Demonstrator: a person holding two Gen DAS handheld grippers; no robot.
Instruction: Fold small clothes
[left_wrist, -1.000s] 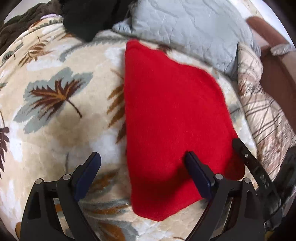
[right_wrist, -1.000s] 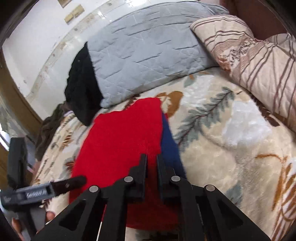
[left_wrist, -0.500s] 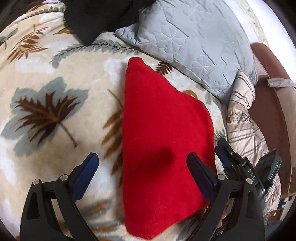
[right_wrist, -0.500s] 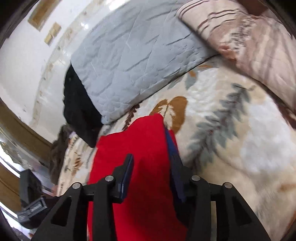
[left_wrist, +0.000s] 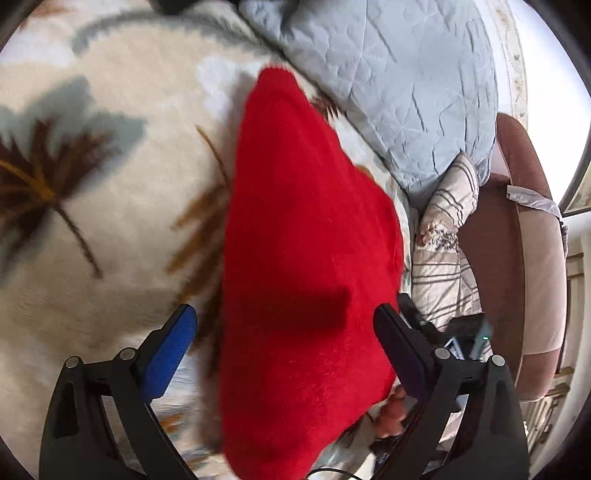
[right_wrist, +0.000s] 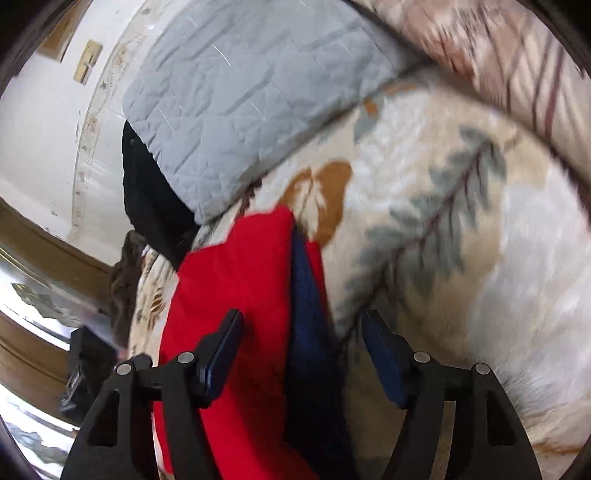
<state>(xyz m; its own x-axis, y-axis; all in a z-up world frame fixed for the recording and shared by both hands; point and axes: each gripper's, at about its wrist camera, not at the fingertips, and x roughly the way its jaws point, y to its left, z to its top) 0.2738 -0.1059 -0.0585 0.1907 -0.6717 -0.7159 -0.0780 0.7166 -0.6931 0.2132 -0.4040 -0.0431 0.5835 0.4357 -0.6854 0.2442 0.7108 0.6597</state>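
Note:
A folded red garment (left_wrist: 303, 258) lies flat on the leaf-patterned blanket (left_wrist: 92, 184). My left gripper (left_wrist: 284, 317) hangs open above its near half, the pads wide apart and touching nothing. In the right wrist view the red garment (right_wrist: 236, 288) shows a dark blue layer (right_wrist: 306, 295) along its right edge. My right gripper (right_wrist: 301, 328) is over that edge with its jaws opening; the cloth lies below the gap and the pads do not press on it. The right gripper's body (left_wrist: 450, 339) and a hand show past the garment's right edge in the left wrist view.
A grey quilted pillow (left_wrist: 388, 81) lies behind the garment. A striped cushion (left_wrist: 443, 236) and a brown sofa arm (left_wrist: 517, 236) are at the right. A black cloth (right_wrist: 147, 199) sits behind the pillow at the left.
The right gripper's jaws went from shut to wide apart over the garment's blue edge. Both grippers slid along the garment, and the views rolled.

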